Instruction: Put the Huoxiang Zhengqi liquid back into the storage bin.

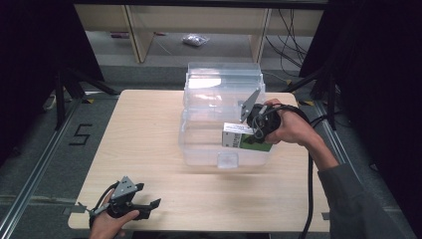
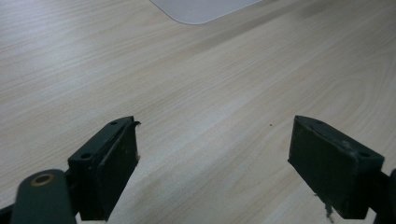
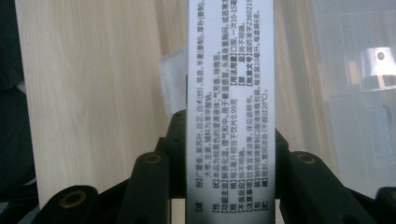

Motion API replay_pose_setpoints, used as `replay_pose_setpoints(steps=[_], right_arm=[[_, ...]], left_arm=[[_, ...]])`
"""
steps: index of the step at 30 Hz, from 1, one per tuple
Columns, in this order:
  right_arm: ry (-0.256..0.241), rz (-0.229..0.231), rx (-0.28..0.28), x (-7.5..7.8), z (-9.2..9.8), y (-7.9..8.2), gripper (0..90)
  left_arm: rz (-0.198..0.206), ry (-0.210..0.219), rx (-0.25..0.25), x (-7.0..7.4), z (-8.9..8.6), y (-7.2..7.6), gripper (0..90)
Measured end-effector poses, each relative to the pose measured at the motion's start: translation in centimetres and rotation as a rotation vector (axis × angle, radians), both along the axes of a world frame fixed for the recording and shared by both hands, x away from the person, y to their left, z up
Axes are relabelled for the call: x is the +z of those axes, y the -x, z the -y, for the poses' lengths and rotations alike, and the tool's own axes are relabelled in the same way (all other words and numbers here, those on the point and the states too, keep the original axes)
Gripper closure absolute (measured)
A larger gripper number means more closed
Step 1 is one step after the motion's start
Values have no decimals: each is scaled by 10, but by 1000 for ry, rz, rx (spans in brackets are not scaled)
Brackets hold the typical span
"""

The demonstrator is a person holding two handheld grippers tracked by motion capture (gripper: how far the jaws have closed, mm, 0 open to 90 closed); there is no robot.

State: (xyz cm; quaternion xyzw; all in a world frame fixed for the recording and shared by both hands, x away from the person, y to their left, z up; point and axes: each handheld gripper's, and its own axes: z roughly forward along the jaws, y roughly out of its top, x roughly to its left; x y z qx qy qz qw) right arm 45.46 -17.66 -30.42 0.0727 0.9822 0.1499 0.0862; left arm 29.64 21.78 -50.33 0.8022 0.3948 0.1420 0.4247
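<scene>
A clear plastic bin (image 1: 199, 134) stands on the wooden table (image 1: 144, 149), its lid tipped up at the back. My right gripper (image 1: 249, 133) is shut on a white and green printed box (image 1: 244, 138), held at the bin's right side above its inside. In the right gripper view the box (image 3: 229, 107) shows a white face with small black print, clamped between the jaws, and the bin (image 3: 355, 84) lies to the right. My left gripper (image 1: 149, 206) rests open near the table's front left corner. Its jaws stand wide apart over bare wood (image 2: 210, 140) with nothing between them.
Behind the table are wooden shelf legs (image 1: 139, 35), a small plastic bag (image 1: 195, 40) on the floor and loose cables (image 1: 291, 45). Black stands flank the table. A pale corner of the bin (image 2: 205, 9) shows at the top of the left gripper view.
</scene>
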Motion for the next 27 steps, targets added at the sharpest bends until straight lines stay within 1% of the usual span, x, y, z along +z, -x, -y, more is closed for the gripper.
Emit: replay_pose_setpoints(steps=[2,3,4,5,6,7,9,10,11,12,13,14,15,16,18,19,21,22,23,24,26,27], right_arm=[[-6,-7,-24,-1,2,-4,650],[-10,-6,-15,-2,3,-7,650],[-9,-13,-31,-3,4,-9,650],[-11,-8,-10,-4,4,-13,650],[-9,-12,-20,-6,5,-15,650],[3,-26,-49,-7,6,-17,650],[2,-23,-60,-8,6,-18,650],[1,-14,-39,-9,7,-21,650],[-12,-10,-22,-11,7,-24,650],[-12,-12,-36,-12,8,-25,650],[-1,-25,-54,-12,8,-26,650],[1,-25,-52,-14,8,-28,650],[-3,-24,-36,-15,8,-30,650],[4,-28,-61,-16,8,-31,650],[2,-27,-60,-20,8,-36,649],[-1,-37,-75,-21,8,-37,649],[1,-33,-76,-25,9,-42,649],[-1,-45,-79,-26,9,-44,650],[0,-43,-82,-28,9,-46,650],[0,-42,-65,-30,9,-49,649],[2,-41,-60,-34,8,-52,649],[4,-50,-79,-35,8,-53,649]], left_arm=[[-1,2,3,0,0,0,150],[-1,9,8,-1,1,0,150],[-1,8,8,-1,1,0,150],[1,10,7,0,1,0,150],[0,8,6,0,1,0,150],[2,5,15,-1,1,0,150],[2,5,13,-1,1,-1,150],[1,4,12,-1,1,-1,150],[2,4,12,-1,1,-1,150],[2,4,12,-1,1,-1,150],[2,5,12,-1,1,-1,150],[2,5,12,-1,1,-1,150],[3,5,12,-1,1,-1,150],[3,5,12,-1,1,-1,150],[2,5,12,-1,1,-1,150],[3,5,12,-1,1,-1,150],[3,11,12,-1,1,0,150],[0,2,1,0,0,0,150],[2,10,13,-1,1,0,150],[0,3,0,0,0,0,150],[0,13,9,0,1,0,150],[0,13,8,0,1,0,150]])
